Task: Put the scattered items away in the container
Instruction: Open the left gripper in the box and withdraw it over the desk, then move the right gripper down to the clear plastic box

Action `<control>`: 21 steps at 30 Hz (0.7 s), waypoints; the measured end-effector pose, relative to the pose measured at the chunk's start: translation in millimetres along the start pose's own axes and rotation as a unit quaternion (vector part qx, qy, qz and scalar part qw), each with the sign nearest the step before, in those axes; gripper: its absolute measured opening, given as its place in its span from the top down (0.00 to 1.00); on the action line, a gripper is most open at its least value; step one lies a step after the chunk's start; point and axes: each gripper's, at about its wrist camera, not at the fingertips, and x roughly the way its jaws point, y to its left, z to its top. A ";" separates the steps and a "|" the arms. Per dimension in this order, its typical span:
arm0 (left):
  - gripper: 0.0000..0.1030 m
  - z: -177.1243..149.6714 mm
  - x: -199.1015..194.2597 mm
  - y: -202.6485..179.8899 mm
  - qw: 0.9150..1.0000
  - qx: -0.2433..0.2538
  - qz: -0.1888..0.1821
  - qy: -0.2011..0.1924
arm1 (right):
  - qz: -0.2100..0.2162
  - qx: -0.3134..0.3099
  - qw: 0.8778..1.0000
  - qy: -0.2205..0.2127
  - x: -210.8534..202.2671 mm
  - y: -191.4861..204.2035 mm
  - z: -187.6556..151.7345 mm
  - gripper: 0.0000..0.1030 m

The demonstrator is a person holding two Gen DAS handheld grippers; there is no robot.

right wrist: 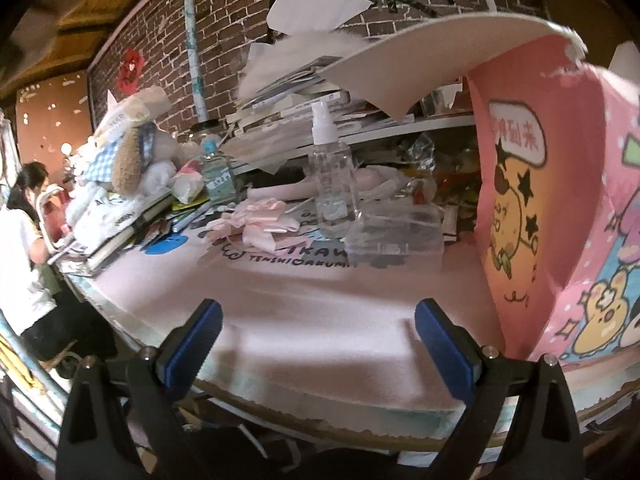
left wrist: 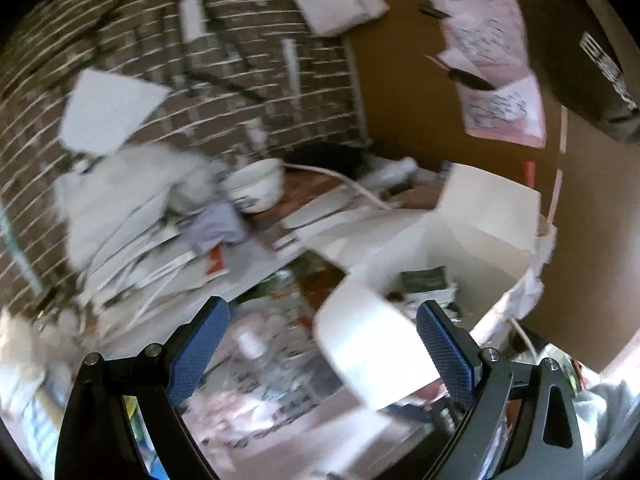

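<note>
Both empty gripper (right wrist: 318, 340) jaws apart over pink mat (right wrist: 320, 312).

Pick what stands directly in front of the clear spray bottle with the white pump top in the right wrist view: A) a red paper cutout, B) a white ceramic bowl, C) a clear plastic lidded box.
C: the clear plastic lidded box sits on the pink mat just in front of the clear spray bottle.

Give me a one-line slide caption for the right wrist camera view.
Open right gripper hovers over the pink table mat, facing a clear spray bottle, clear plastic box and pink cartoon box.
</note>
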 end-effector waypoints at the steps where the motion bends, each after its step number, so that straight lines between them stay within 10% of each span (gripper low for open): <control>1: 0.09 -5.1 -4.5 5.6 1.000 -0.006 0.012 -0.001 | -0.009 -0.003 1.000 -0.001 0.7 1.4 0.3 0.06; 14: 0.09 -110.9 -53.2 64.5 0.988 -0.086 0.130 -0.017 | -0.096 -0.024 0.995 0.010 15.1 9.0 14.6 0.07; 21: 0.09 -160.7 -62.9 80.3 0.984 -0.130 0.123 -0.015 | -0.125 -0.069 0.990 0.010 28.5 34.6 25.0 0.07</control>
